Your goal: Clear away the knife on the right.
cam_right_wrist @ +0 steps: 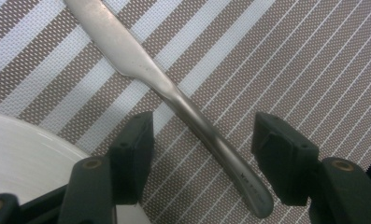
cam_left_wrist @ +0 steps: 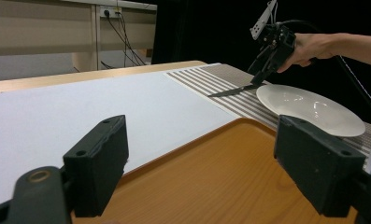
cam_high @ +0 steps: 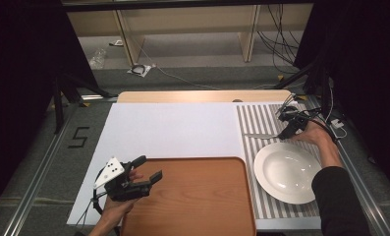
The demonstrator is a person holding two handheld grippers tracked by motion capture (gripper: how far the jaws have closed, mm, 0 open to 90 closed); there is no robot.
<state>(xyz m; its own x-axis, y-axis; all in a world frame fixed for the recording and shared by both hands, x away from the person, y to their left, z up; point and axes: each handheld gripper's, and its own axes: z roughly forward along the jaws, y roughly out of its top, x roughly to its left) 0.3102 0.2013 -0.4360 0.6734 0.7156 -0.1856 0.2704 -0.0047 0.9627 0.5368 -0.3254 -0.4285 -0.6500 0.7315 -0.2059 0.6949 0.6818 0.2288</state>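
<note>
The right tool was held over the handle of the knife, its jaws apart with the handle between them, not yet pinched; to grab it well, the handle should be kept in the middle and the jaws squeezed shut slowly; the knife was seen to be grey, long and shiny, lying flat on the striped mat at the far right of the table, just past the white plate; the left tool was held apart over the brown tray, nothing in it.

Both grippers with jaws apart
</note>
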